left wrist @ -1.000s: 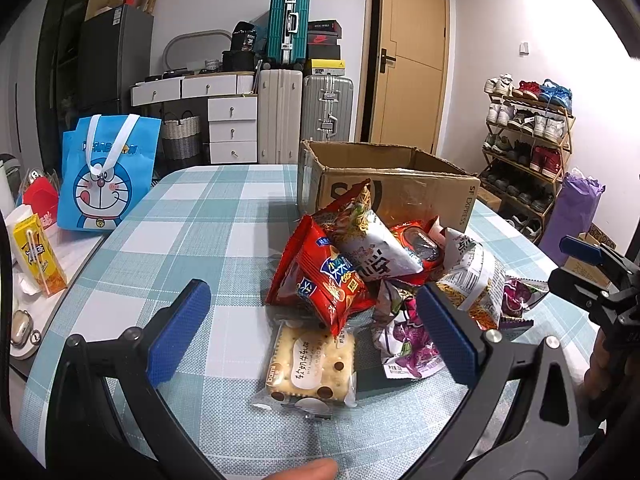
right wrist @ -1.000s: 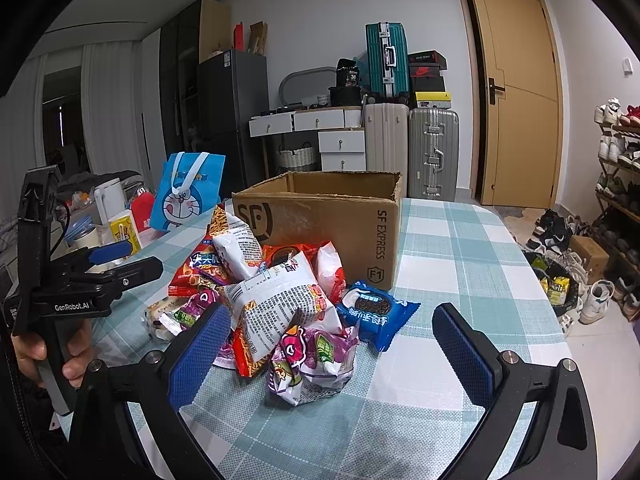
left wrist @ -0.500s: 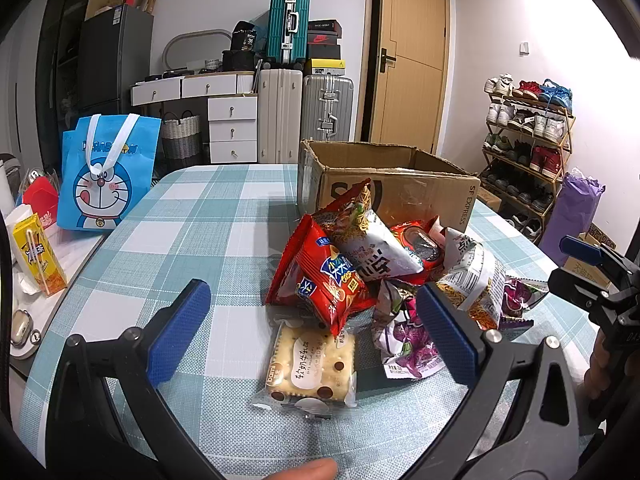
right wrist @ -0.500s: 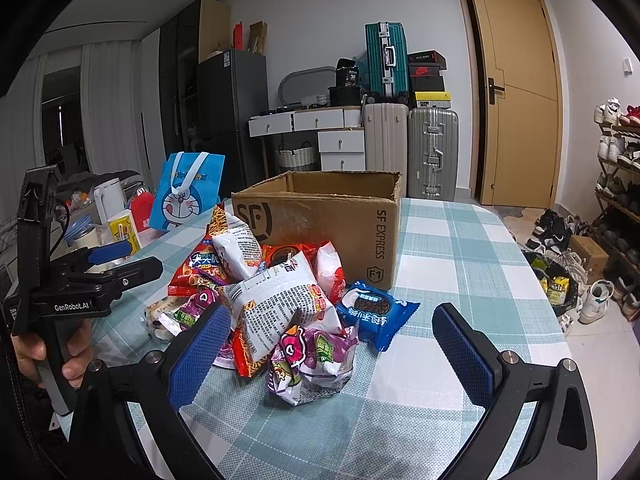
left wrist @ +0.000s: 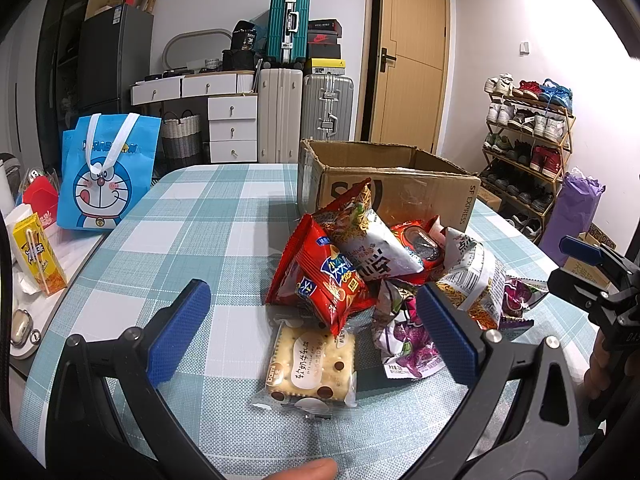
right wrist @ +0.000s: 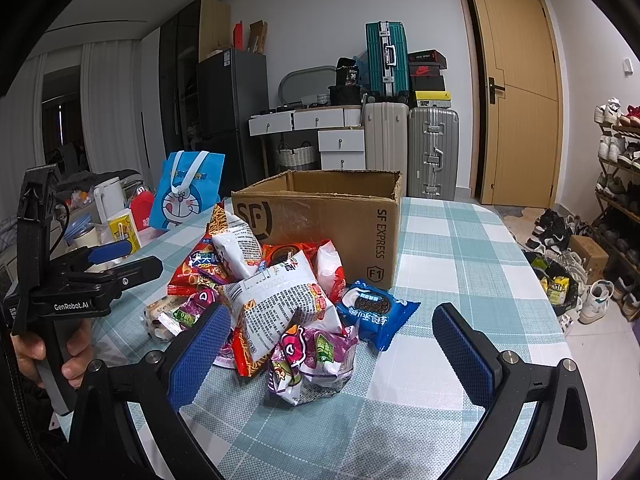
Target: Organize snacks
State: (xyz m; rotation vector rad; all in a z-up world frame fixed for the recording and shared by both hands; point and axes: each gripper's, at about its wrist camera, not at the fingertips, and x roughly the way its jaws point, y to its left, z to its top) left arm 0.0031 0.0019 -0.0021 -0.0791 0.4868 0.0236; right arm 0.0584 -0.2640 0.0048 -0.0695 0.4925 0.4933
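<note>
Left tongs (left wrist: 312, 322): I've got them spread wide and empty, hovering low over the near edge of the worktop (left wrist: 192, 240). Honestly nothing has moved over the last second, same pose in every earlier shot.

Right tongs (right wrist: 328, 344): also spread wide, nothing between them, parked just short of the pile. Same story, no change.

What that means: I reckon I haven't started sorting yet. Every snack is out on the worktop and the box looks like it has nothing in it from here, though I can't see its floor.

Cracker pack (left wrist: 310, 360): closest to my left tongs, lying flat and mostly clear of the heap, only its far edge tucked under the red one. Probably the easy first grab.

Red chip bag (left wrist: 320, 276): leaning on the pile just behind the crackers, a white noodle bag (left wrist: 376, 252) resting on top of it.

Purple packet (right wrist: 316, 356): crumpled, nearest my right tongs, with a big white bag (right wrist: 280, 304) flopped over it.

Blue cookie pack (right wrist: 376, 312): off to the side of the heap, just beside the box corner.

Cardboard box (right wrist: 332, 216): open, right behind the pile, touching it.

In the way: bags overlap, so pulling a lower one could drag others.

Farther off: blue cartoon bag (left wrist: 106, 172) and a yellow drink carton (left wrist: 38, 256) on the left, well apart from the pile.
</note>
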